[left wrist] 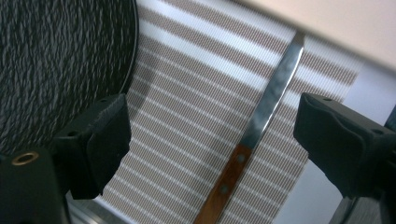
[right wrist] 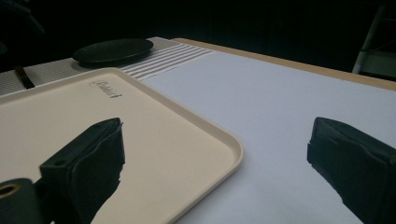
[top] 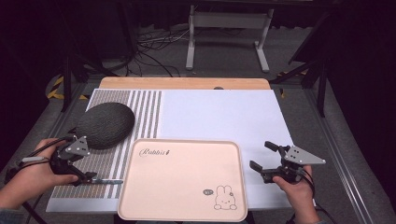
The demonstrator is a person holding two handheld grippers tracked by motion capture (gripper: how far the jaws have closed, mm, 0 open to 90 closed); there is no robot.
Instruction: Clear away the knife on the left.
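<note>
Knife (left wrist: 261,121) handle cut off below frame

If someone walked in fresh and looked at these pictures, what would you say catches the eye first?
Probably the big pink tray with a rabbit drawing, lying empty at the near middle of the table. Next, the dark round plate on the striped mat at the left. Then the wooden-handled knife on that mat, between the open jaws of the left gripper; the right gripper, also open, is beside the tray.
</note>
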